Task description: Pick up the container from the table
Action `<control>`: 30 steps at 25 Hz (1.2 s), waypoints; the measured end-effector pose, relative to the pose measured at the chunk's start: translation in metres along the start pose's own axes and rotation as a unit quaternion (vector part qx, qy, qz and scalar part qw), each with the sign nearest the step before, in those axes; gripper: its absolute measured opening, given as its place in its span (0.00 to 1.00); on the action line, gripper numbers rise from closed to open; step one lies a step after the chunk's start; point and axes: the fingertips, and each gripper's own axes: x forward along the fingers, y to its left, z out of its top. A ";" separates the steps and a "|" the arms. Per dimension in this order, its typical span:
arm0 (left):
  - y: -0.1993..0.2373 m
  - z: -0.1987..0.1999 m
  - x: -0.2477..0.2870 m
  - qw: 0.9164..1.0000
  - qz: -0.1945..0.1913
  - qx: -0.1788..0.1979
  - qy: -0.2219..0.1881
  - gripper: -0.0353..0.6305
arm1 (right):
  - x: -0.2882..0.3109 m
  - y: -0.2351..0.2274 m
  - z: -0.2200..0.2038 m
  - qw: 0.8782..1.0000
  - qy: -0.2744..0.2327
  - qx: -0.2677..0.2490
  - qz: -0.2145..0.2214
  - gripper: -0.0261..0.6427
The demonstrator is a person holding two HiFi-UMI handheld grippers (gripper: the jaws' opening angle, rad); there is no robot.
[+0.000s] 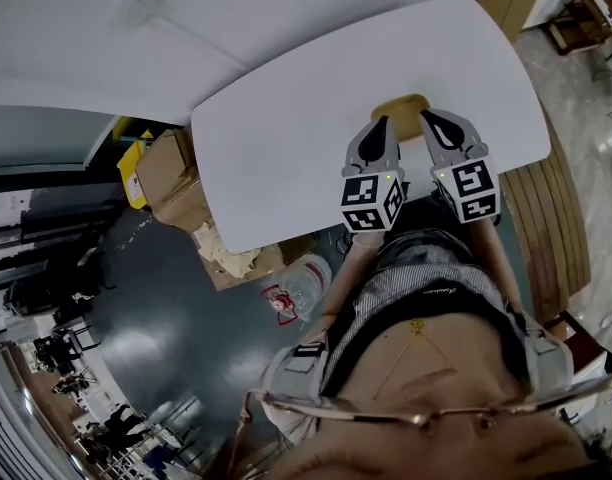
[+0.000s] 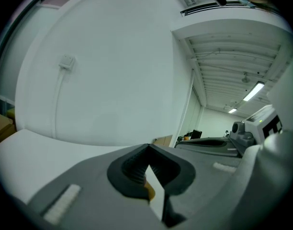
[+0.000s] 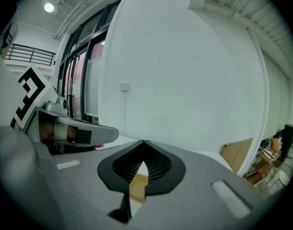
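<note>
— How far along is the pick-up?

— Barely begun, I'd judge. The container, a low tan thing, sits on the white tabletop, roughly midway across it, and nothing has hold of it.

— And the tongs?

— Both are out over the tabletop, side by side. The left tongs have the container at about one o'clock from their tips. The right tongs have it at about ten o'clock. So it lies between the two tips and a little ahead of them, near both. I can't tell from the head view whether either tip touches it.

— Wide or narrow?

— Narrow, both pairs. In the left gripper view the tips meet in a point with nothing pinched. The only gap is the window behind the tips, where white tabletop and a tan sliver show through. The right gripper view reads the same: tips together, empty, with a tan patch low at six o'clock, probably the container.

— So what's left?

— Nearly everything. As I read it, the approach is about done. One pair of tongs has to spread, go around the container's wall or rim, squeeze on it and lift it clear. With both pairs pinched together, no grasp is possible yet.
</note>
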 end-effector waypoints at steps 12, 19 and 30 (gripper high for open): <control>0.045 -0.007 0.004 0.999 -0.026 0.001 0.028 0.05 | 0.033 0.013 -0.007 0.999 0.029 0.007 -0.030 0.08; 0.060 -0.014 0.005 0.999 -0.016 -0.010 0.033 0.05 | 0.039 0.009 -0.015 0.999 0.041 0.007 -0.032 0.08; 0.063 -0.017 0.023 0.999 0.032 -0.016 0.034 0.05 | 0.044 -0.019 -0.024 0.999 0.037 0.018 -0.002 0.08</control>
